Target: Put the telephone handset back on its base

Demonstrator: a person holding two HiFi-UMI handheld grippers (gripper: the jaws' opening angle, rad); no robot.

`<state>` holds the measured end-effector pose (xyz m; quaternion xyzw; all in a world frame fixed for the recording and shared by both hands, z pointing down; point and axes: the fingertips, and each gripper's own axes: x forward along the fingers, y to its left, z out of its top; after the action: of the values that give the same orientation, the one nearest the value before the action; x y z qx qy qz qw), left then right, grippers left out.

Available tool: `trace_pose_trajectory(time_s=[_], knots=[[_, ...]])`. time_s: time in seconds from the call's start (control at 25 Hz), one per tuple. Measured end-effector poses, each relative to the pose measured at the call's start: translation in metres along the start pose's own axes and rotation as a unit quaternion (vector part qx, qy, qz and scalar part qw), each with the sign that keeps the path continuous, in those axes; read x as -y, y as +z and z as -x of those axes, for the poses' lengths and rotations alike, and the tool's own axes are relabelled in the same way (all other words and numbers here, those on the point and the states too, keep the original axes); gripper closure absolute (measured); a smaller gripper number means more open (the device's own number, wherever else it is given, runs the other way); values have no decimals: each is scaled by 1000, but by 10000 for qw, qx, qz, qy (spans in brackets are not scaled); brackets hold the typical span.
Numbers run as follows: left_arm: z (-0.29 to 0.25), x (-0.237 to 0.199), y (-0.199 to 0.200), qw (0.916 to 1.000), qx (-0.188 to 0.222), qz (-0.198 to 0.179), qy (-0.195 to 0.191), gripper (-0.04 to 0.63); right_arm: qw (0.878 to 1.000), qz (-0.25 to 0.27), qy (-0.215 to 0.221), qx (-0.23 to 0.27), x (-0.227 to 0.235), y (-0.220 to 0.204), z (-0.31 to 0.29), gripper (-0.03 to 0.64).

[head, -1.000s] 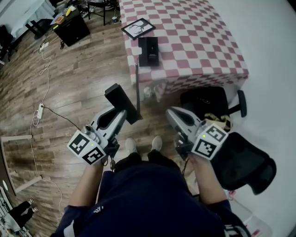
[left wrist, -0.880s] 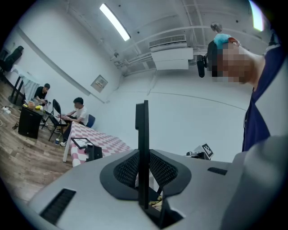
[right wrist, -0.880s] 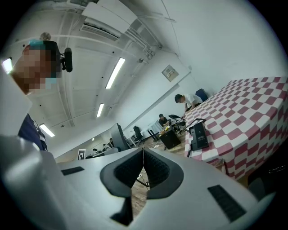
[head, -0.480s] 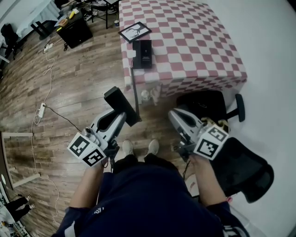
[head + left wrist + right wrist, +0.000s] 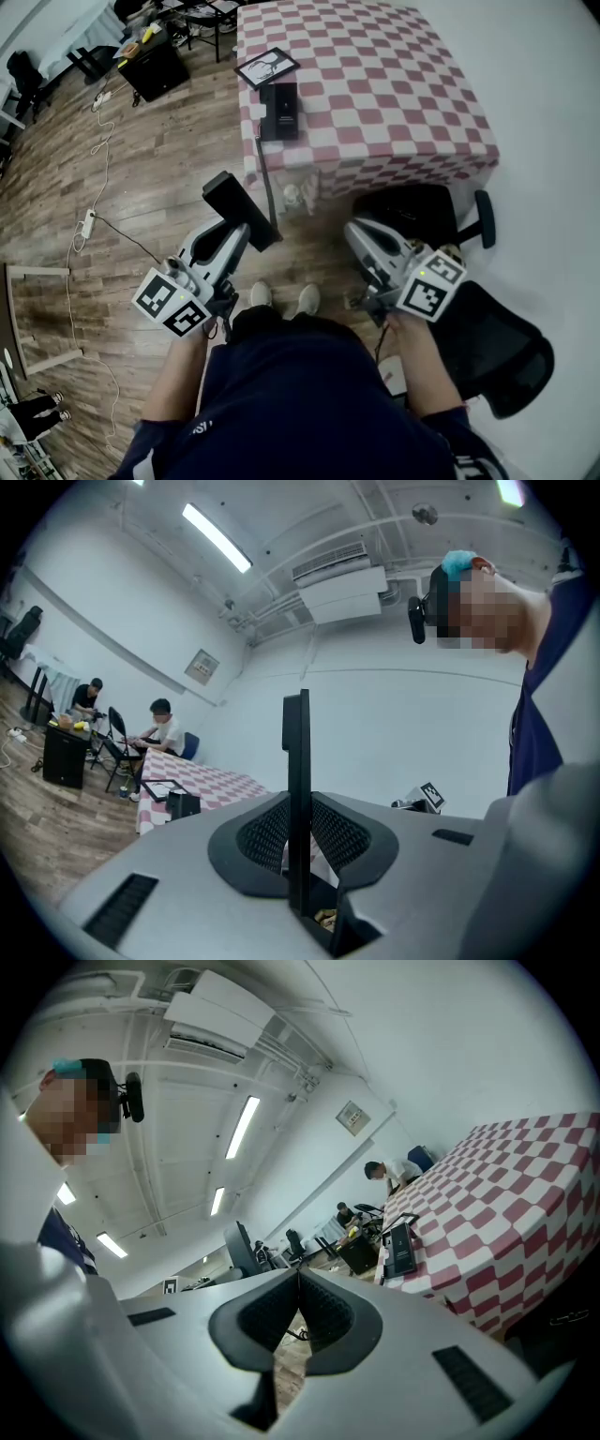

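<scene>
Both point level toward the table (image 5: 394,84): left gripper (image 5: 247,226) still clamping the handset (image 5: 234,201), right gripper (image 5: 357,231) still closed, empty, base (image 5: 278,111) unmoved at its left edge.

**Black telephone parts against red-and-white checks and brown wood**

The tablecloth (image 5: 394,84) was checked in dull red and white. On it the base (image 5: 279,111) was black, and the picture frame (image 5: 267,67) was black round a white sheet with a dark drawing. The handset (image 5: 239,206) was plain black. The left gripper (image 5: 246,232) and right gripper (image 5: 361,232) had pale grey shells with black cross-hatched pads, and their marker cubes (image 5: 173,302) bore black squares on white. The floor (image 5: 150,169) was brown wood-grain planking with a white power strip (image 5: 87,223) on it. The chair (image 5: 487,337) was black, the person's clothing (image 5: 300,403) dark navy and the shoes (image 5: 261,295) white.
</scene>
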<state>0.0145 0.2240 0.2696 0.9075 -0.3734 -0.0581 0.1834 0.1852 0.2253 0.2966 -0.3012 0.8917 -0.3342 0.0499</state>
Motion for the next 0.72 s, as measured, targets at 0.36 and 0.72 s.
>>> trace_pose_trajectory(time_s=[0.36,0.72], knots=[[-7,-7,-1,10000,6,65,-1,505,10000,59,16,-13,4,6,-8,600],[-18,-45,8,9998,14,135,-115,505,9999,42,-113,-119,19,9,-45,600]])
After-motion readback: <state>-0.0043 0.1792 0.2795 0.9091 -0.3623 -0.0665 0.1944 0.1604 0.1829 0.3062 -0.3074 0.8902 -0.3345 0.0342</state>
